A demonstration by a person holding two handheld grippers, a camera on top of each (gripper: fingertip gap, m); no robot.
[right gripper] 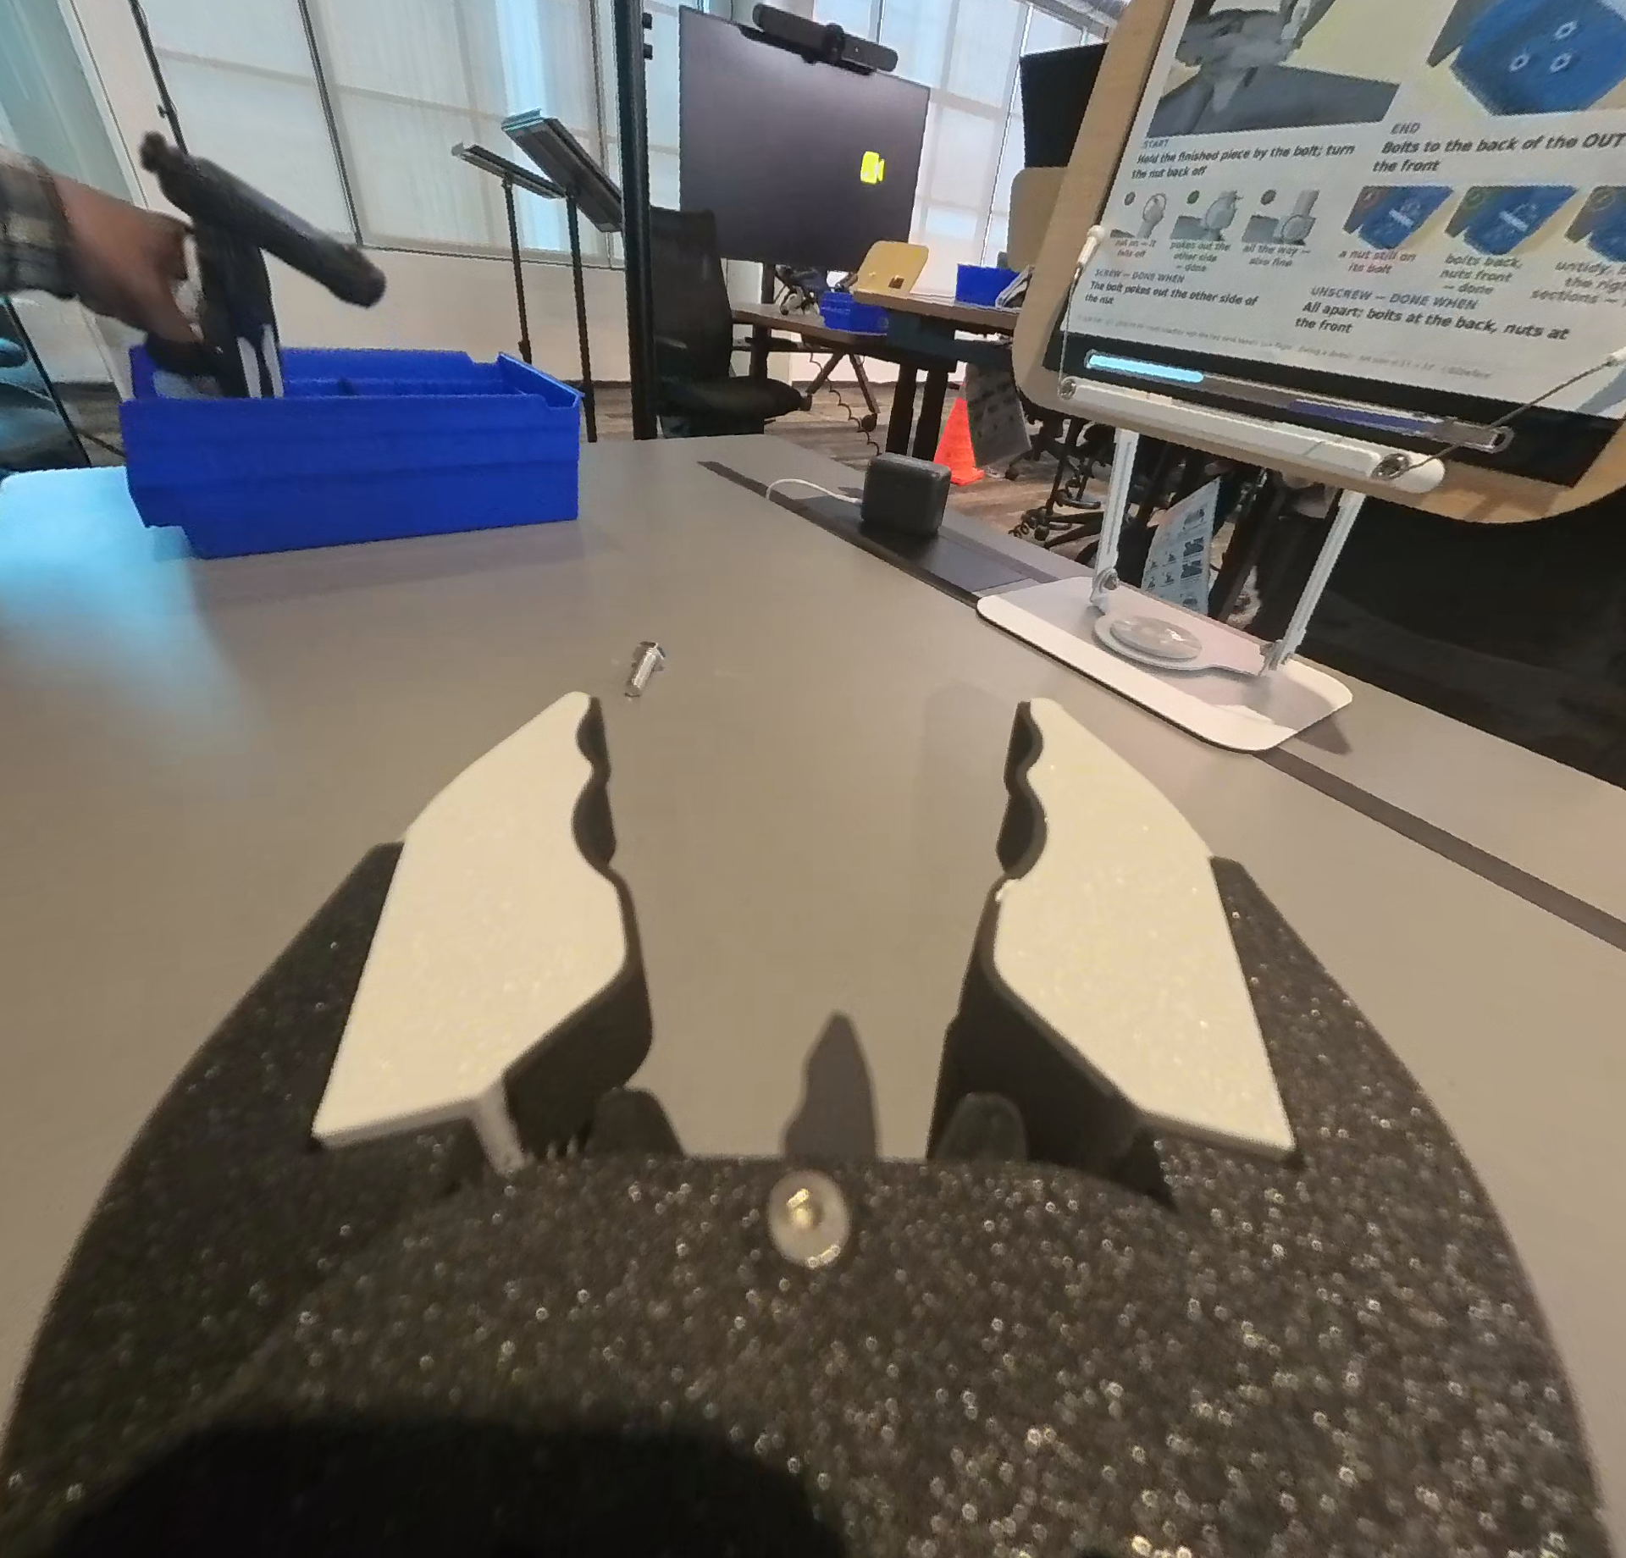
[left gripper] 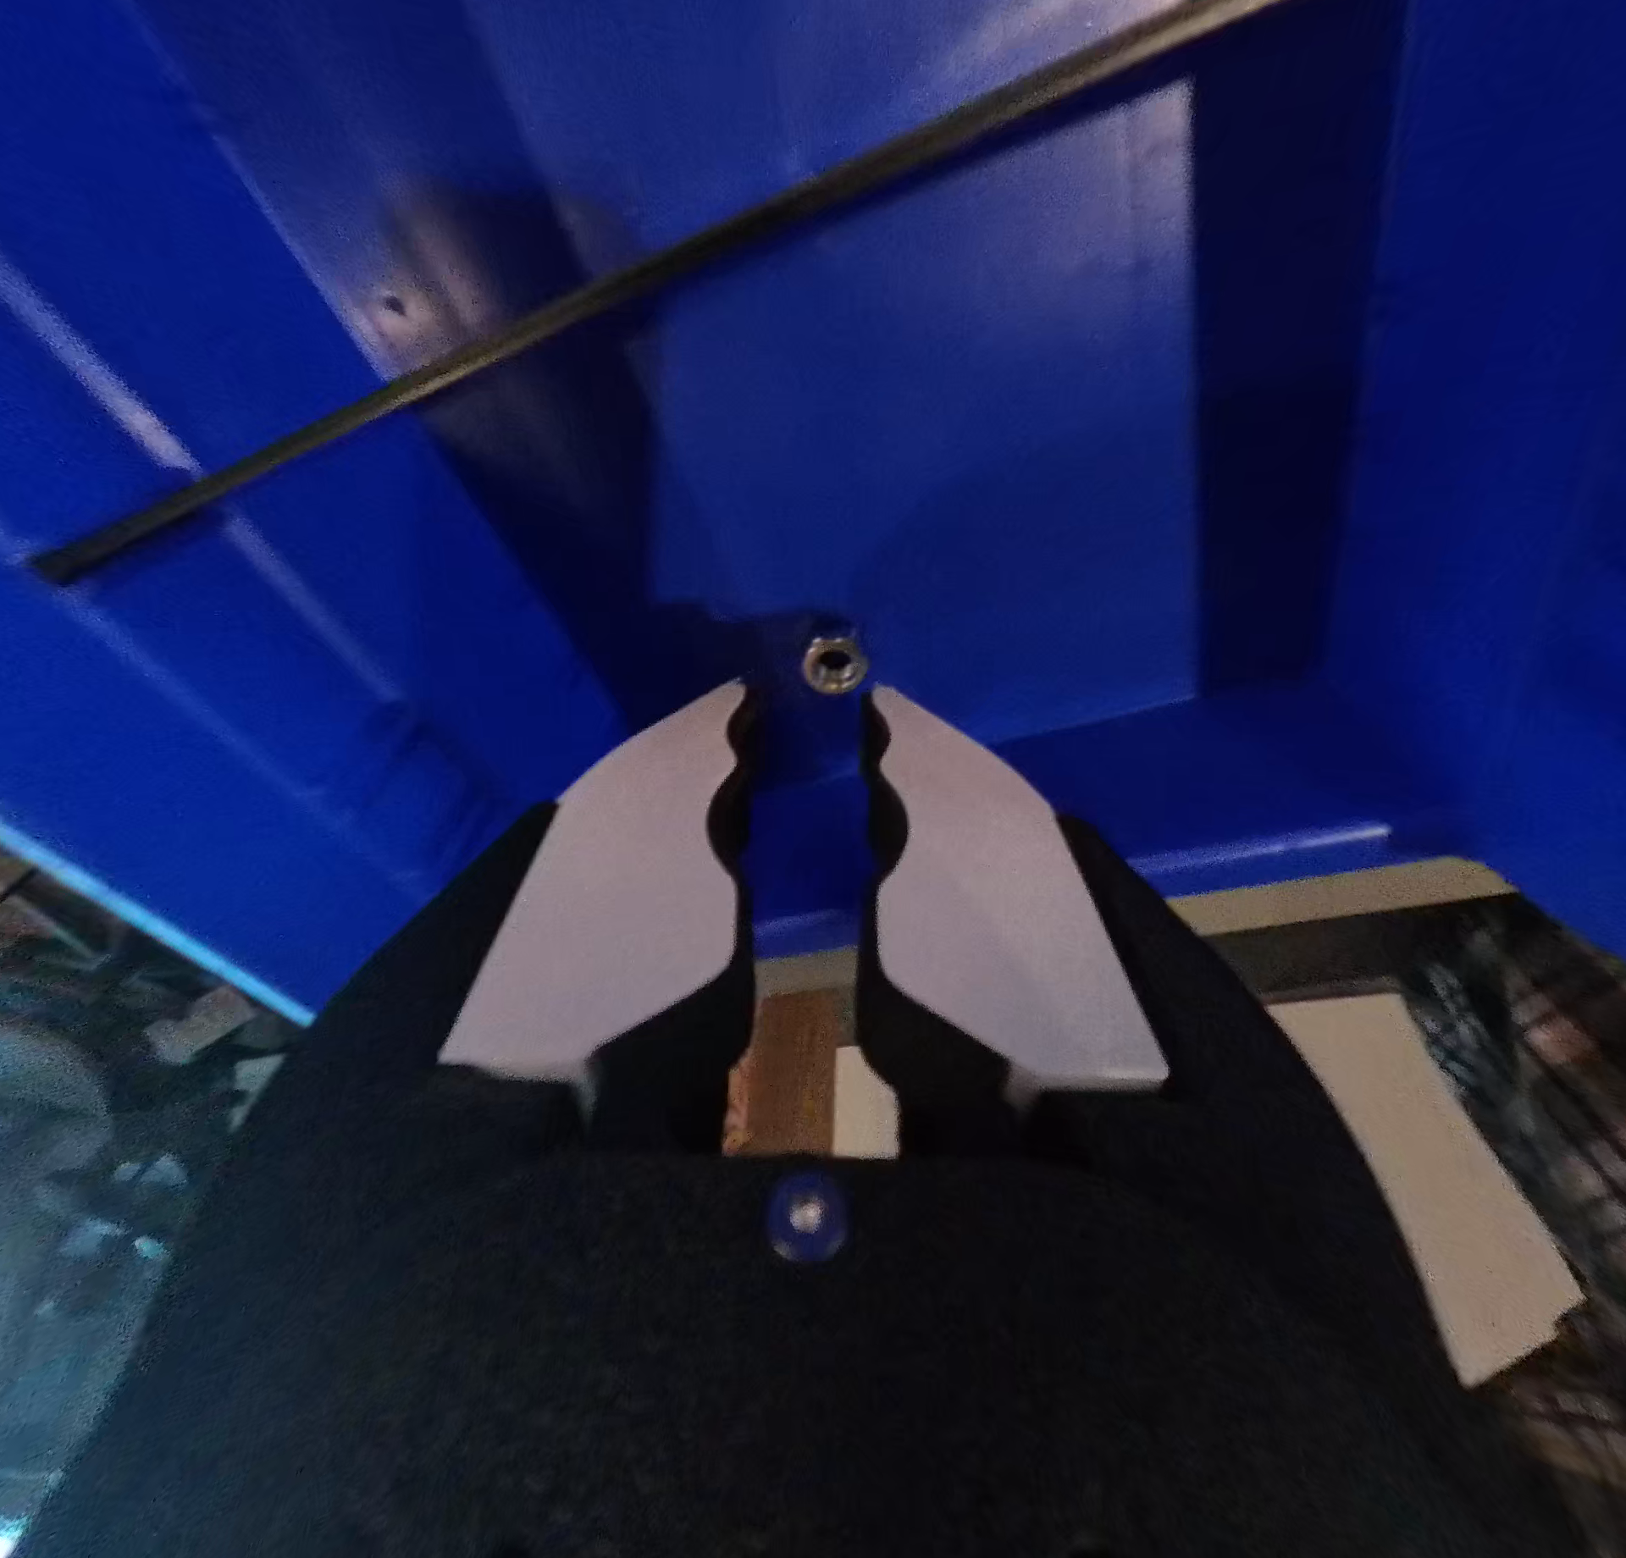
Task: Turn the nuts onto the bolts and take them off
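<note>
A small silver nut (left gripper: 831,664) lies on the floor of the blue bin (left gripper: 968,478), just beyond my left gripper (left gripper: 808,699). The left jaws stand a little apart and hold nothing; the nut sits ahead of the gap, toward the right finger. In the right wrist view a silver bolt (right gripper: 642,667) lies on the grey table (right gripper: 792,601), just past the left fingertip of my right gripper (right gripper: 805,711). The right gripper is wide open and empty, low over the table. The left gripper (right gripper: 251,346) also shows far left there, pointing down into the blue bin (right gripper: 352,451), held by a hand (right gripper: 132,271).
A black divider strip (left gripper: 616,284) crosses the bin. A tablet on a white stand (right gripper: 1170,645) stands at the right with an instruction sheet (right gripper: 1373,196). A small black box (right gripper: 906,493) with a cable sits on a dark strip at the table's back. Desks and chairs lie beyond. Spacing between my two grippers at the tips: around 65 cm.
</note>
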